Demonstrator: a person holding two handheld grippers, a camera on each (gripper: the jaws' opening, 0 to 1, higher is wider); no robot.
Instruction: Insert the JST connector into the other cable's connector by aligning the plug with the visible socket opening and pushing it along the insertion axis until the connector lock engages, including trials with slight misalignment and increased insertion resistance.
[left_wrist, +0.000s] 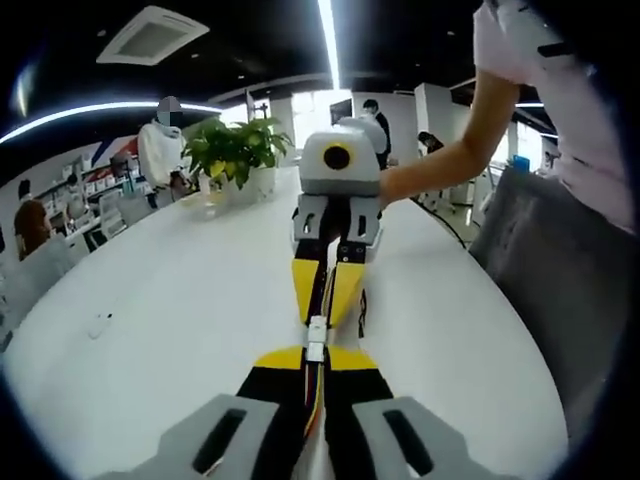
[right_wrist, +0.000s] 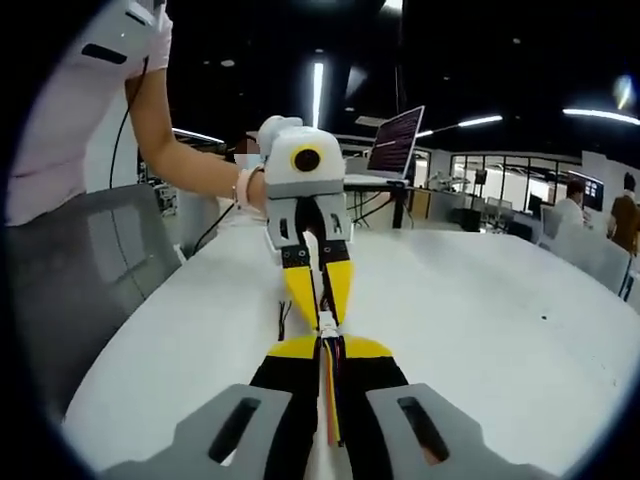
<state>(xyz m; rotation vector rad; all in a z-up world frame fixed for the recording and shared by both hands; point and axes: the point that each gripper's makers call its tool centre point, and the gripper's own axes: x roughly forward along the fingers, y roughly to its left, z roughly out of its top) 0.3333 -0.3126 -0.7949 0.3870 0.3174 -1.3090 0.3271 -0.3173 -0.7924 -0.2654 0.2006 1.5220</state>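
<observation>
The two grippers face each other tip to tip above a white table (left_wrist: 180, 300). In the left gripper view, my left gripper (left_wrist: 315, 358) is shut on a cable with coloured wires (left_wrist: 318, 400) that ends in a small white JST connector (left_wrist: 316, 337). The right gripper (left_wrist: 326, 316) points back at it, its yellow fingers (left_wrist: 346, 285) shut on a dark cable. In the right gripper view, my right gripper (right_wrist: 328, 350) is shut on red and yellow wires (right_wrist: 330, 395). The white connector (right_wrist: 327, 324) lies between its tips and those of the left gripper (right_wrist: 322, 316). I cannot tell whether plug and socket are joined.
A potted plant (left_wrist: 235, 150) stands at the table's far end and an open laptop (right_wrist: 397, 140) on another table. A grey chair (left_wrist: 545, 270) (right_wrist: 100, 260) sits beside the person's arm (left_wrist: 440, 160). A loose dark wire (right_wrist: 283, 315) lies on the table. People stand in the background.
</observation>
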